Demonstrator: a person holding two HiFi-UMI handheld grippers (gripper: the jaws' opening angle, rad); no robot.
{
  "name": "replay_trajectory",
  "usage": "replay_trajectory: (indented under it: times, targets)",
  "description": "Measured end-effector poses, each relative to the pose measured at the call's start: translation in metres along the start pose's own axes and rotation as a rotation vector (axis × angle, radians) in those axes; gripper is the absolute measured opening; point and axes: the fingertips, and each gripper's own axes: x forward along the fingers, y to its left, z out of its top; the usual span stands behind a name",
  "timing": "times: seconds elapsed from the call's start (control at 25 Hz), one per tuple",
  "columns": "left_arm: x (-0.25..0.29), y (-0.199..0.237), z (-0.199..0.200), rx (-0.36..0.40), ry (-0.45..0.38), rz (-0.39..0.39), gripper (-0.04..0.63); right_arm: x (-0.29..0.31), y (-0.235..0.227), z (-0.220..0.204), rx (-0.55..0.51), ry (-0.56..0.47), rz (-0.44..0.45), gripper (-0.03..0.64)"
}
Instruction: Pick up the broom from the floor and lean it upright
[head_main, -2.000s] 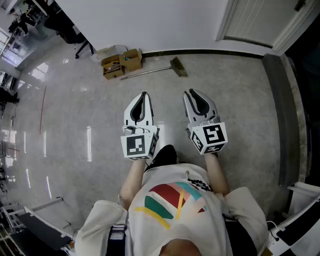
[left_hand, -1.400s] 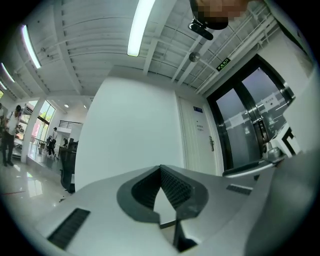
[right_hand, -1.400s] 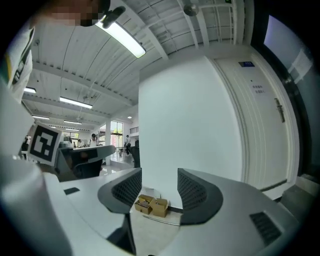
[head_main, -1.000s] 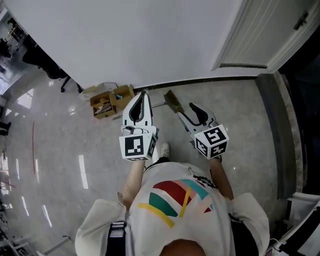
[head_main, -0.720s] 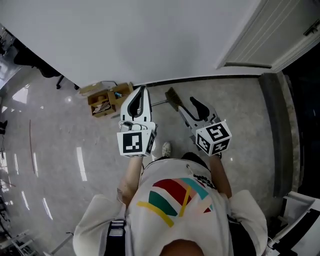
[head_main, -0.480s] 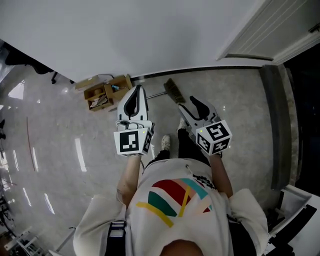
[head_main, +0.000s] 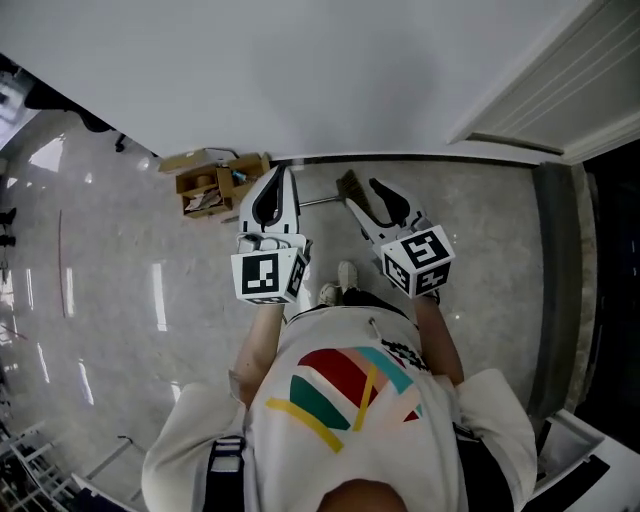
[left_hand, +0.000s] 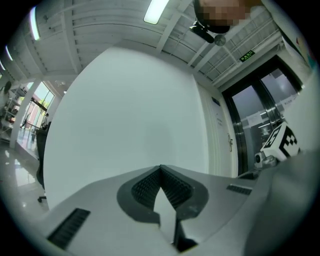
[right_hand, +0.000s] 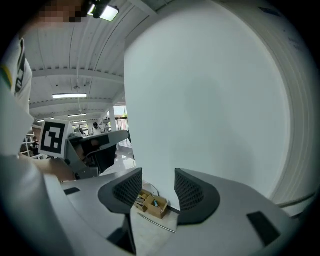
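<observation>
The broom lies flat on the grey floor by the wall's foot. Its straw head shows between my two grippers in the head view, and its thin handle runs left behind the left one. My left gripper is held level over the handle, pointing at the white wall; its tips meet, shut on nothing. My right gripper hangs just right of the broom head, tilted slightly down and open. Through its gap I see the broom handle on the floor, apart from the pads.
Open cardboard boxes sit against the wall left of the broom and also show between the right jaws as boxes. The white wall is close ahead. A door stands at the right. The person's shoes are under the grippers.
The person has stepped toward the wall, and both grippers moved forward with them to hang over the broom. The broom and boxes have not moved. Jaw openings look the same.
</observation>
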Motion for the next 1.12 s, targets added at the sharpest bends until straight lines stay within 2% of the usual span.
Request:
replay_trajectory:
  times: [0.08, 0.24, 0.52, 0.72, 0.88, 0.96, 1.12]
  targets:
    - [0.01, -0.001, 0.007, -0.003, -0.012, 0.017, 0.046, 0.011, -0.013, 0.006, -0.01, 0.008, 0.037, 0.209]
    - [0.042, 0.014, 0.004, 0.065, -0.01, 0.081, 0.046, 0.044, -0.049, 0.005, -0.016, 0.043, 0.086, 0.209]
    - [0.052, 0.051, -0.025, 0.046, 0.072, 0.162, 0.046, 0.07, -0.063, -0.003, 0.007, 0.026, 0.108, 0.209]
    - [0.06, 0.073, -0.018, 0.056, 0.04, 0.193, 0.046, 0.087, -0.07, 0.001, -0.026, 0.061, 0.117, 0.209]
    - [0.054, 0.092, -0.043, 0.035, 0.084, 0.24, 0.046, 0.102, -0.076, -0.004, 0.011, 0.068, 0.113, 0.209]
    - [0.051, 0.101, -0.057, 0.016, 0.112, 0.267, 0.046, 0.115, -0.074, -0.011, 0.015, 0.09, 0.148, 0.209]
    - [0.042, 0.125, -0.085, -0.035, 0.114, 0.349, 0.046, 0.146, -0.06, -0.033, -0.016, 0.161, 0.228, 0.209]
